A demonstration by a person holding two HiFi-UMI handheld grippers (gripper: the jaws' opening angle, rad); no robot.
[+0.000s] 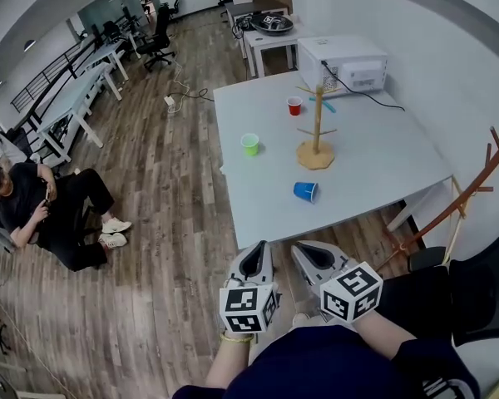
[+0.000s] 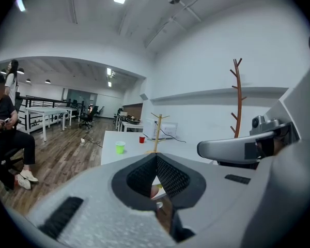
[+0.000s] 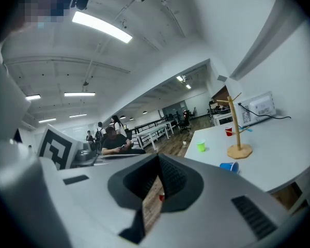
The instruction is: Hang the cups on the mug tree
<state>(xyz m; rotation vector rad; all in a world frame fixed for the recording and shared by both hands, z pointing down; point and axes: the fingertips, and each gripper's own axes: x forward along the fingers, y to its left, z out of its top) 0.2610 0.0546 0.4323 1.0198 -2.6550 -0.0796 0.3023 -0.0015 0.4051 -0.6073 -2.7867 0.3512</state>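
The left claw [image 1: 254, 262] is shut tight, with its two tips pressed together and nothing in it. The right claw [image 1: 313, 257] is shut tight too, and it holds nothing. The two claws are side by side, close to the body of the one who holds them. They are over the wood floor [image 1: 150, 223], not yet at the near edge of the counter [image 1: 374, 173]. Both point at the counter.

The mug tree [image 1: 317, 131] stands up straight near the middle of the counter, on its round wood foot. All three cups sit on the counter, none of them touching the tree. The red cup [image 1: 294, 105] stands on the far side of the tree, a bit to the left. The green cup [image 1: 249, 144] stands to the left of the tree, near the left edge of the counter. The blue cup [image 1: 305, 191] lies on its side (the only one tipped over) on the near side of the tree, closest to the claws.

A white box [image 1: 345, 63] with a black wire sits at the far corner of the counter, behind the tree. A brown coat stand [image 1: 474, 191] leans in at the right. Off to the left, well away from the counter, a person [image 1: 41, 210] in black sits low by the floor.
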